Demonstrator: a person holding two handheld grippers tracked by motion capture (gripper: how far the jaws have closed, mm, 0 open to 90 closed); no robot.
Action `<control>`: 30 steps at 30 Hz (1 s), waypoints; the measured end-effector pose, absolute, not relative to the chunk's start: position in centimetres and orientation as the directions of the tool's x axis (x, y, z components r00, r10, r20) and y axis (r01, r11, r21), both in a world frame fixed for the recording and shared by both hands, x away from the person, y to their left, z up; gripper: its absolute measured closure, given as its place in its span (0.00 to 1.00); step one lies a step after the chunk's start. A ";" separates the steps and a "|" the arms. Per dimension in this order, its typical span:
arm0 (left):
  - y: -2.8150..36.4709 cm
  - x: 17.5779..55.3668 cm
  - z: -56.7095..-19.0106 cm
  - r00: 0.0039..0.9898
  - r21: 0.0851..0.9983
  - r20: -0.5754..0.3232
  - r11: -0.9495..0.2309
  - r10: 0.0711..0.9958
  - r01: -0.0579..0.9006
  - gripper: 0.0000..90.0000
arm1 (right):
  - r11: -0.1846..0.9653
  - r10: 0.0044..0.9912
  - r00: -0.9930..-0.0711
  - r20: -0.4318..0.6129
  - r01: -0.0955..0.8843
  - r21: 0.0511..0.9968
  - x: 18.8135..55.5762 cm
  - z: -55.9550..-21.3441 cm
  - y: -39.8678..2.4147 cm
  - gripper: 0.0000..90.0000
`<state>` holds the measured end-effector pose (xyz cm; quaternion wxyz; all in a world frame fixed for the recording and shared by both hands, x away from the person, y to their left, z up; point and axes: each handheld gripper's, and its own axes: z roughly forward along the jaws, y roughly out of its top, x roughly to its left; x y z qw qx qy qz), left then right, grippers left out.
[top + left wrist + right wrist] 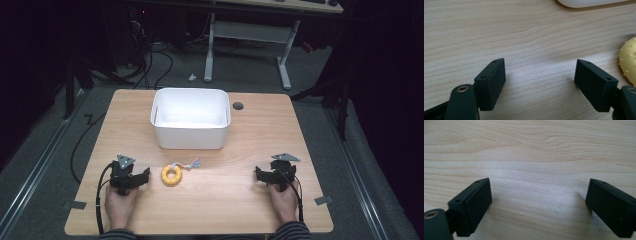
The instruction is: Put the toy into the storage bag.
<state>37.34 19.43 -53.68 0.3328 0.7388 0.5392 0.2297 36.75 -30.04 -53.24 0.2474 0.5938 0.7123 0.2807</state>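
**Yellow ring toy flat on the worktop, both tongs wide and empty**

One yellow ring toy lies flat on the wooden worktop, its hole facing up. A short knotted rope tail runs from the ring up and to the right in the high view, toward the tub, so the toy's long axis slants from near-left to far-right. In the left gripper view the toy's nubbed yellow edge shows at the right border.

There is one white tub, rectangular and open-topped, standing at the middle of the worktop's far half, well apart from the toy. One dark round hole sits in the worktop just right of the tub.

Two tongs rest near the front edge, each in a hand. The left tongs are just left of the toy, jaws wide apart with only bare wood between them. The right tongs are well apart from the toy on the right side, jaws likewise wide over bare wood.

Nothing lies between the left tongs and the toy, nor between the toy and the tub.
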 end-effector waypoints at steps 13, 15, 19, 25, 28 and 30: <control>19.4 37.4 -53.7 0.313 0.739 -0.017 -0.199 0.950 0.644 0.28 | 0.135 0.985 -0.172 -0.020 0.695 0.706 36.5 -53.2 -30.1 0.17; 19.3 37.5 -53.7 0.313 0.738 -0.018 -0.198 0.950 0.645 0.28 | 0.136 0.985 -0.172 -0.020 0.695 0.706 36.5 -53.2 -30.1 0.17; 19.3 37.5 -53.7 0.308 0.738 -0.016 -0.196 0.951 0.645 0.27 | 0.137 0.985 -0.174 -0.020 0.694 0.707 36.5 -53.2 -30.1 0.18; 19.2 37.6 -53.7 0.321 0.733 -0.009 -0.212 0.947 0.646 0.23 | 0.140 0.984 -0.177 -0.021 0.692 0.708 36.4 -53.2 -30.1 0.19; 19.3 37.6 -53.7 0.329 0.732 -0.012 -0.216 0.944 0.646 0.22 | 0.141 0.984 -0.178 -0.021 0.692 0.708 36.4 -53.2 -30.1 0.19; 19.3 37.6 -53.7 0.328 0.732 -0.011 -0.216 0.945 0.647 0.22 | 0.141 0.984 -0.179 -0.021 0.692 0.708 36.4 -53.1 -30.1 0.19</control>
